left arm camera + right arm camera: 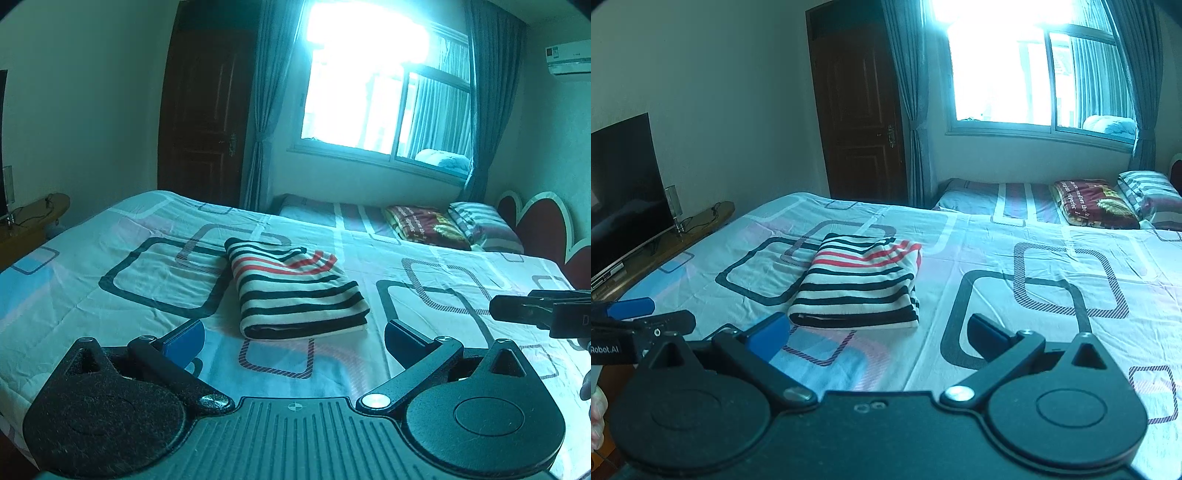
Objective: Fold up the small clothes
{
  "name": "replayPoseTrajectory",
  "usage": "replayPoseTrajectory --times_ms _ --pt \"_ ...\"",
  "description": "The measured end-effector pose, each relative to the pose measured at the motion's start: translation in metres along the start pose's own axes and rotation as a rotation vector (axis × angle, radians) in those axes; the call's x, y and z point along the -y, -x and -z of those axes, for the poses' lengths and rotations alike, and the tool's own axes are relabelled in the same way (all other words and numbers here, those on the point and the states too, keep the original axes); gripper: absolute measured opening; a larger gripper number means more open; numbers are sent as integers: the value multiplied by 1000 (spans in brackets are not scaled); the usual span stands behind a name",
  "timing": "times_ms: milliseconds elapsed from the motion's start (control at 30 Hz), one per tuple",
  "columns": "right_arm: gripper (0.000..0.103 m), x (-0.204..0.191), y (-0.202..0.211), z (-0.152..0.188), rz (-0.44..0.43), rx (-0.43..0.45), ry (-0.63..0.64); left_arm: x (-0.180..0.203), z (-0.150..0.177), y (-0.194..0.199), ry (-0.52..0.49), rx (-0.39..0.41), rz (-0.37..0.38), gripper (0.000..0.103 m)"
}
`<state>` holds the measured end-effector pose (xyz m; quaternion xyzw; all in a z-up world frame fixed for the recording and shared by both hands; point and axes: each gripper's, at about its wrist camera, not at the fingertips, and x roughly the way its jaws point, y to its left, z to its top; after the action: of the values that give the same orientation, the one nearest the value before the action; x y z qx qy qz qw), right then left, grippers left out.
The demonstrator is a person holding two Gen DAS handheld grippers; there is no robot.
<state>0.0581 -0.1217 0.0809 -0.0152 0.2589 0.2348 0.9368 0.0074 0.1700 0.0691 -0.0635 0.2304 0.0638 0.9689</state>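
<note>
1. Room: plain pale walls, a dark panelled wooden door (862, 110), and a bright window (380, 85) flanked by pleated curtains (264, 103). A wall air-conditioner (569, 61) sits at the upper right of the left wrist view.
2. Bed (1034, 258): a wide flat surface covered by a lightly creased sheet printed with rounded squares in black, hatched and blue outlines. A red scalloped headboard (535, 225) stands at the far right.
3. Television (624, 192): a dark glossy screen on a low wooden shelf beside the bed.
4. Pillows (1093, 203): one dark red printed, one striped, lying side by side near the headboard.
5. Striped garment (295, 288): soft knit with black, white and red bands, folded into a thick rectangle, lying flat mid-bed, ahead of both tools and touching neither.
6. Left gripper (293, 338): matte black, blue pads, jaws spread wide, holding nothing.
7. Right gripper (875, 334): same build, jaws spread wide, holding nothing.
</note>
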Motion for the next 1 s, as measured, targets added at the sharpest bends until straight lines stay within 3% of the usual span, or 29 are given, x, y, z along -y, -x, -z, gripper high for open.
replayPoseTrajectory --times_ms 1000 --pt "102 3 -2 -2 -1 8 10 6 -13 3 -24 27 -7 103"
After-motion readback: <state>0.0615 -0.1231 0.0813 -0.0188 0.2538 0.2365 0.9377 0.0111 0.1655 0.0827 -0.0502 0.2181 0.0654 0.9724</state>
